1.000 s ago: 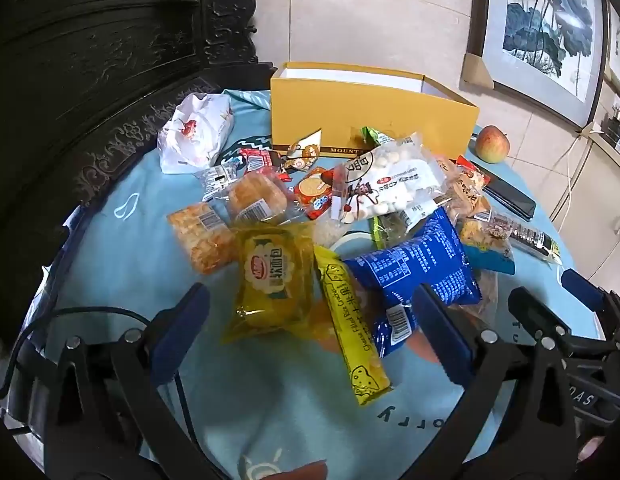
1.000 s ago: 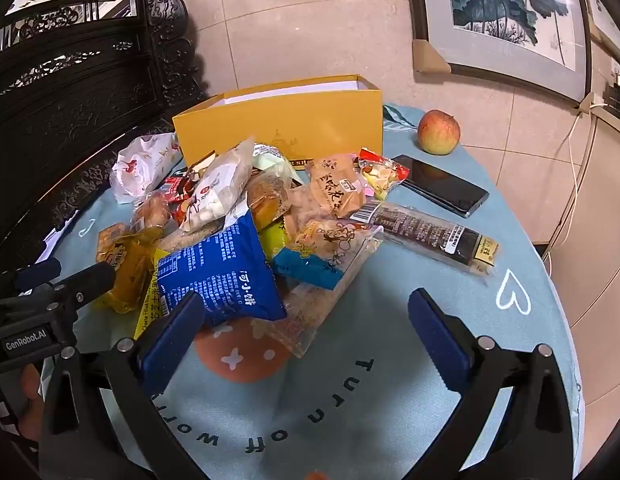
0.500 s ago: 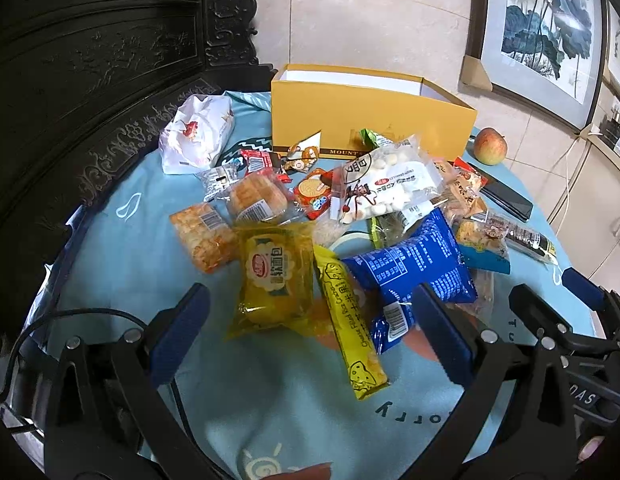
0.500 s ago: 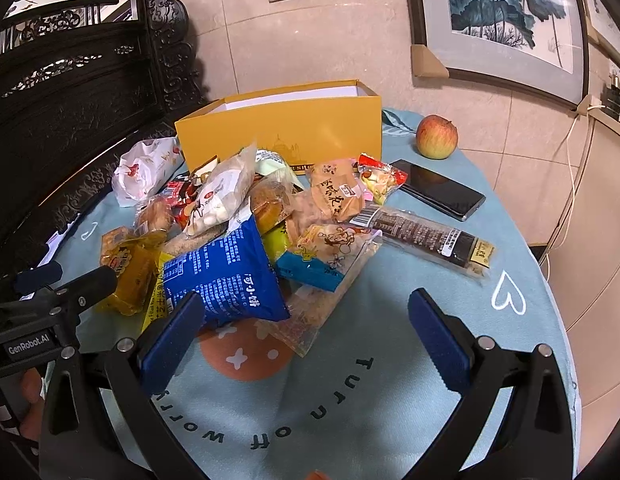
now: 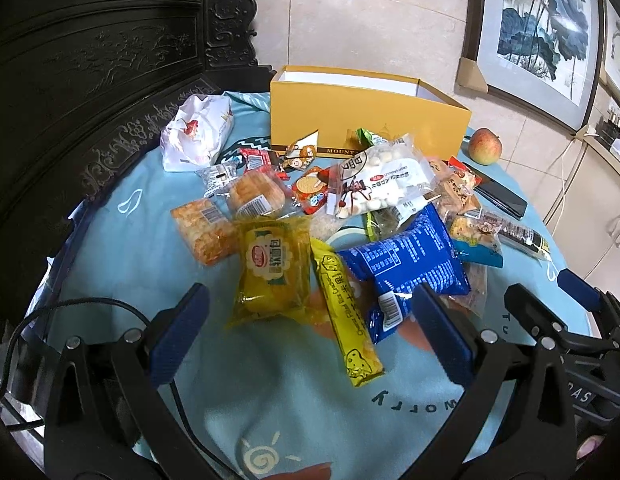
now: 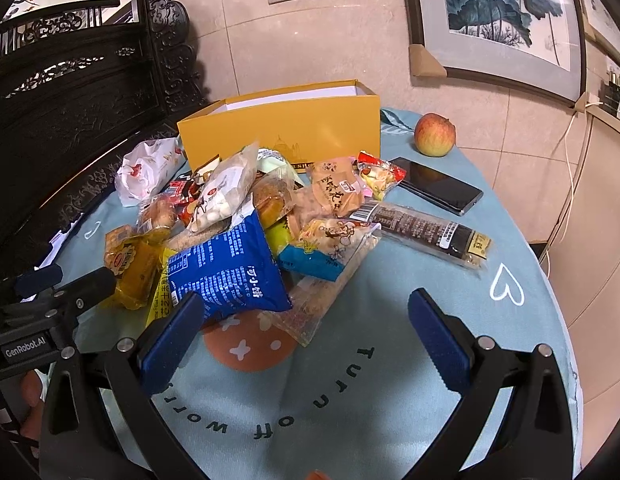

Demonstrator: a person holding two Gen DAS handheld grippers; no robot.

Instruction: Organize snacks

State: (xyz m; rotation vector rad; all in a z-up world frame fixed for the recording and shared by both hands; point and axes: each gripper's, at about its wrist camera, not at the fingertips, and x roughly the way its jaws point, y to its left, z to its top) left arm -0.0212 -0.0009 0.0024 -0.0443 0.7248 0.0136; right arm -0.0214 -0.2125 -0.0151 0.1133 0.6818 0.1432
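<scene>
A heap of snacks (image 5: 349, 224) is lying spread over the middle of the round counter (image 5: 122, 264), and behind it, at twelve o'clock in the left wrist view, an open yellow box (image 5: 369, 120) is standing upright. Only a strip of its white inner wall is showing, so what, if anything, is sitting inside cannot be told. A yellow cake pack (image 5: 272, 272) and a long yellow cracker stick (image 5: 345, 316) are lying side by side nearest the left tool (image 5: 310, 340), with a blue bag (image 6: 226, 268) overlapping the stick at three o'clock of it. A clear bag of white balls (image 5: 377, 184) is resting on top of the heap, partly hiding the packets under it. A white pouch (image 5: 198, 132) is sitting apart at ten o'clock. A dark bar (image 6: 425, 232), a phone (image 6: 439, 190) and an apple (image 6: 434, 135) are lying toward two o'clock in the right wrist view. Both tools are gaping wide and gripping nothing; the right tool (image 6: 306, 332) is hovering over bare cloth, probably clear of the packets. The counter's near edge is cut off by both tool frames.
</scene>
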